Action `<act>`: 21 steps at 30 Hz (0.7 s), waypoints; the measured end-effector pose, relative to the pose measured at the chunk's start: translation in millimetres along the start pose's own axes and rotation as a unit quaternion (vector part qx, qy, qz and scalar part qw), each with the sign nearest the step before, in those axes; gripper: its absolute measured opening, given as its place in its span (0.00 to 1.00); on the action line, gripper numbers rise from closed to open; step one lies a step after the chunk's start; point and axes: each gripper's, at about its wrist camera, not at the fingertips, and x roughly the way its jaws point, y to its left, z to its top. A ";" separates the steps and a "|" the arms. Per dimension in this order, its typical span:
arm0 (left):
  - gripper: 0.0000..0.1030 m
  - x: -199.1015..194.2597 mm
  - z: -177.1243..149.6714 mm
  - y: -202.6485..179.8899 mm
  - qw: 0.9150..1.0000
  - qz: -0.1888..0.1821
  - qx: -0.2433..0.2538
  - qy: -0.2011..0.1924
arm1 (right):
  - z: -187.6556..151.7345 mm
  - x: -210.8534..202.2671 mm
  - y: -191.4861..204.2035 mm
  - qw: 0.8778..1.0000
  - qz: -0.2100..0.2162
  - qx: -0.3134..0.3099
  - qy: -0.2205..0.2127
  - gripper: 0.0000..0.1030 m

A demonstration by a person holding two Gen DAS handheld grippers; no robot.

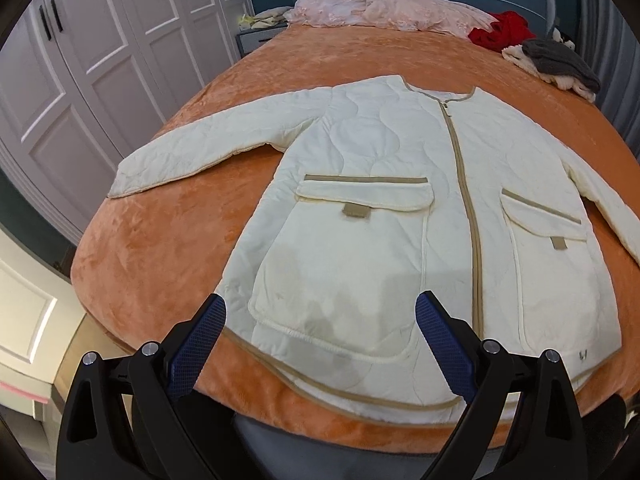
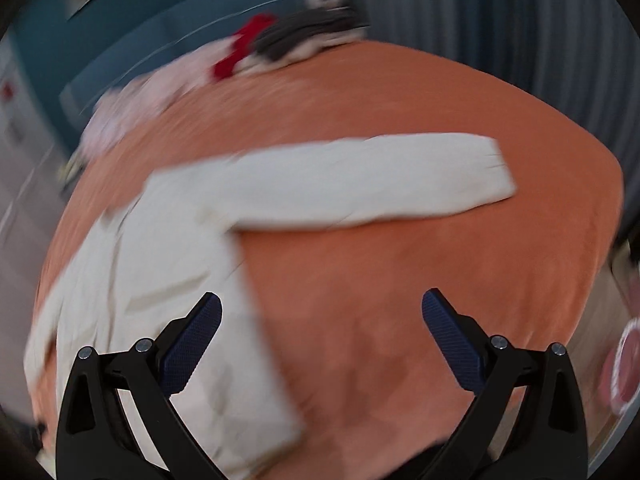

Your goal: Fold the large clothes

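1. Cream quilted jacket, zipped shut along its tan zipper, lies front-up and spread flat on the orange plush blanket that covers the bed; this layout probably serves as the starting pose for folding.
2. Both sleeves lie out to the sides: one sleeve reaches toward the white wardrobe, the other sleeve runs across bare blanket in the right wrist view, which is motion-blurred.
3. Left gripper hovers over the hem near the lower pocket, its jaws spread wide and holding nothing; its blue pads show no cloth between them.
4. Right gripper is likewise wide apart and empty, poised by the jacket's side edge, mostly above open blanket.
5. Hem sits close to the near edge of the bed, so little room remains on that side.
6. Open blanket beside each sleeve and beyond the collar gives room to swing the sleeves inward.
7. Pink bedding, a red garment and a grey garment are heaped at the far end, well apart from the jacket.
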 end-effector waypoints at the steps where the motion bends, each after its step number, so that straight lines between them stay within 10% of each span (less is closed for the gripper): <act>1: 0.91 1.9 1.4 0.3 1.000 -0.004 -0.003 -0.001 | 10.9 6.9 -19.5 1.000 0.000 0.025 -0.011 0.95; 8: 0.91 22.1 13.9 -1.6 1.000 -0.006 -0.019 0.005 | 40.9 69.9 -155.4 0.971 -0.012 0.237 -0.037 0.95; 13: 0.91 35.5 24.5 -5.3 0.999 0.011 -0.021 0.022 | 39.5 119.0 -176.5 0.961 -0.029 0.275 -0.012 0.94; 21: 0.91 50.4 41.2 0.5 0.999 0.034 -0.026 0.014 | 54.6 149.8 -173.7 0.956 0.004 0.294 -0.001 0.15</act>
